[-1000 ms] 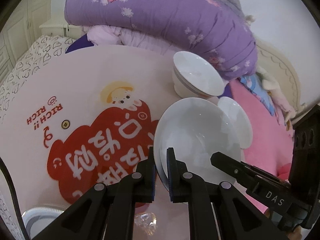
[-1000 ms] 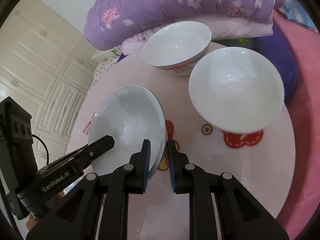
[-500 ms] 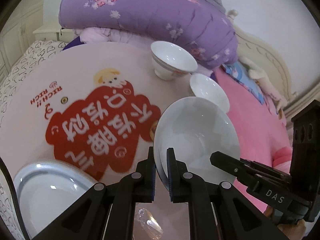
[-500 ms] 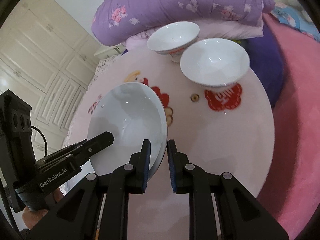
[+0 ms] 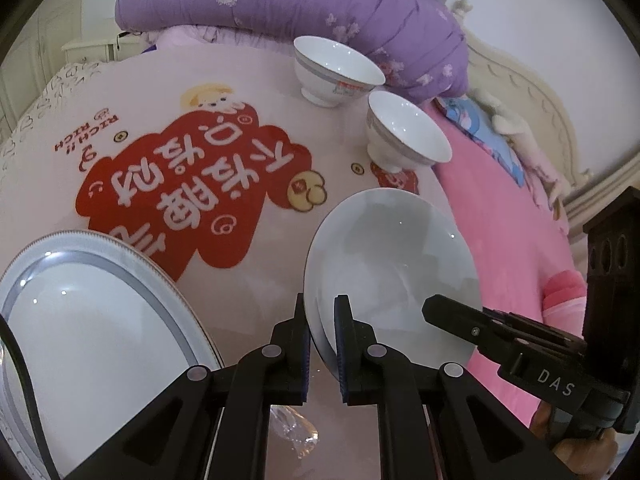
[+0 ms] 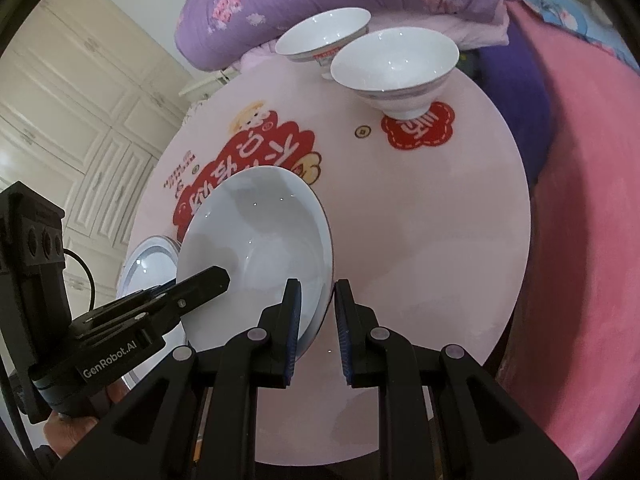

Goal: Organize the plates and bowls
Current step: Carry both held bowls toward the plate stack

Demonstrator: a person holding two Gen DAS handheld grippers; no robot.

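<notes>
A white deep plate (image 5: pixel 392 264) hangs above the round pink table (image 5: pixel 280 240), held by both grippers at opposite rims. My left gripper (image 5: pixel 322 320) is shut on its left rim. My right gripper (image 6: pixel 318 300) is shut on its right rim, and one of its fingers (image 5: pixel 448 312) lies across the plate in the left wrist view. The same plate (image 6: pixel 260 248) tilts over the table's red print. Two white footed bowls stand at the far edge: one further back (image 5: pixel 336 68) (image 6: pixel 320 34), one nearer (image 5: pixel 404 136) (image 6: pixel 394 64). A grey-rimmed plate (image 5: pixel 80 312) (image 6: pixel 148 260) lies on the table at the near left.
A purple flowered quilt (image 5: pixel 300 4) is piled behind the table and a pink blanket (image 6: pixel 580 240) lies along its right side. Cream cabinet doors (image 6: pixel 80 100) stand at the left. A small clear object (image 5: pixel 294 428) lies under the left gripper.
Both grippers have drawn back from the two bowls with the white plate between them. The bowls now look smaller and farther, and the grey-rimmed plate has come into view at the lower left.
</notes>
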